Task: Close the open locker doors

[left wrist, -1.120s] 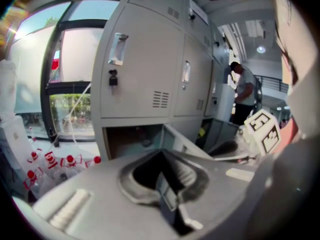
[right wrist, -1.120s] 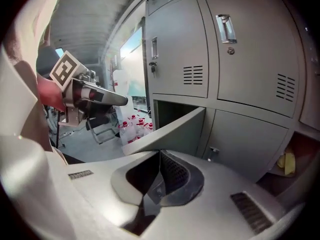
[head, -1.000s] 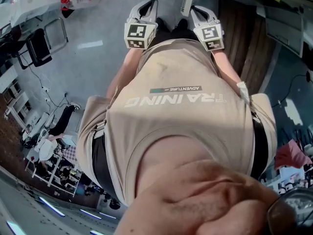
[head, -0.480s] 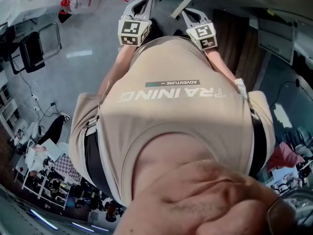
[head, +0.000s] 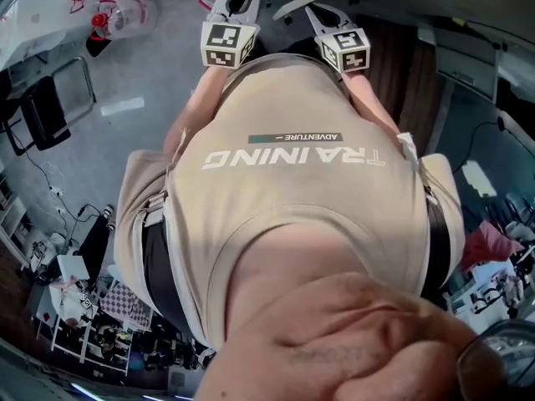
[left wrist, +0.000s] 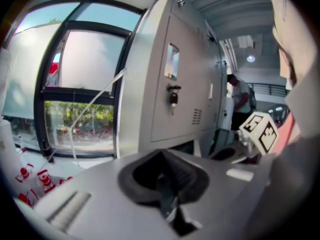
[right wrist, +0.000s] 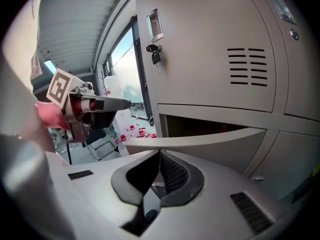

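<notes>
Left gripper (left wrist: 165,196), right gripper (right wrist: 159,176): jaws pressed together, empty. Right gripper view shows open locker door (right wrist: 210,136) just beyond that gripper; head view mostly shirt (head: 292,199).

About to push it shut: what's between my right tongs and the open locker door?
Nothing: in the right gripper view, the right tongs sit just under the door edge, with a bare stretch between.
</notes>
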`<state>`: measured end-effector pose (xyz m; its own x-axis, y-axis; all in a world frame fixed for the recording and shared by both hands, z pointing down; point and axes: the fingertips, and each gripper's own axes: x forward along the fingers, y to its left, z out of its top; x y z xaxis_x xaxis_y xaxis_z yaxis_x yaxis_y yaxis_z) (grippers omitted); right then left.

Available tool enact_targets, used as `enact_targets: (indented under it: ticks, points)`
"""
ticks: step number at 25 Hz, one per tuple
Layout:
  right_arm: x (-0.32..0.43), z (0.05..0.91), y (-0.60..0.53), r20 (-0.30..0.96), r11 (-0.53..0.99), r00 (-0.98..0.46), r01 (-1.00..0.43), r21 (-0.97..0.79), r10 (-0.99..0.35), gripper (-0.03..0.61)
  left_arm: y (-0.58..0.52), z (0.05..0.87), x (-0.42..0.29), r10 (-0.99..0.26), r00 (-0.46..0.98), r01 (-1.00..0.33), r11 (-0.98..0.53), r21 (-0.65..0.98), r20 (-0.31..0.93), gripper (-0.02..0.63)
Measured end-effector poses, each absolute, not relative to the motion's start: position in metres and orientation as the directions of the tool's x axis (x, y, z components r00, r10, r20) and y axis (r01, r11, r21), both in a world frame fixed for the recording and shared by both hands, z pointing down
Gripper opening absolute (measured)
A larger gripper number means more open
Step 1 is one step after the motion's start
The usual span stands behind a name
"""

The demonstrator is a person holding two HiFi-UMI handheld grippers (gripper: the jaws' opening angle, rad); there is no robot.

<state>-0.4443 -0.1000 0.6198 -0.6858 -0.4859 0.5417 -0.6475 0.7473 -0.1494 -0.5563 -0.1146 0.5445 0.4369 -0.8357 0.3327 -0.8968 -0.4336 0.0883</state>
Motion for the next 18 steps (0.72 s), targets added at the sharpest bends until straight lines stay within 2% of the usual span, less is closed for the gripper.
enact_targets:
  ticks: [5,14,18]
  points:
    - [-0.464,0.626,-0.126,0.52,0.673,-0.656,-0.714,-0.194,-0.547,0.015,-0.124,0.554,-0.575,-0.814,0.457,-0.883,-0.462,0.076,0.359,-0.005]
    - [-0.481,0.631,-0.17,0.539,0.653,-0.649,-0.724,-0.223,-0.537,0.015,-0.143,0.552,-0.607,-0.836,0.416,-0.909,-0.396,0.131,0.359,-0.005]
    - [-0.483,0.633,-0.185,0.536,0.615,-0.643,-0.743,-0.264,-0.546,0.015,-0.148,0.558,-0.605,-0.817,0.446,-0.894,-0.426,0.137,0.365,-0.005]
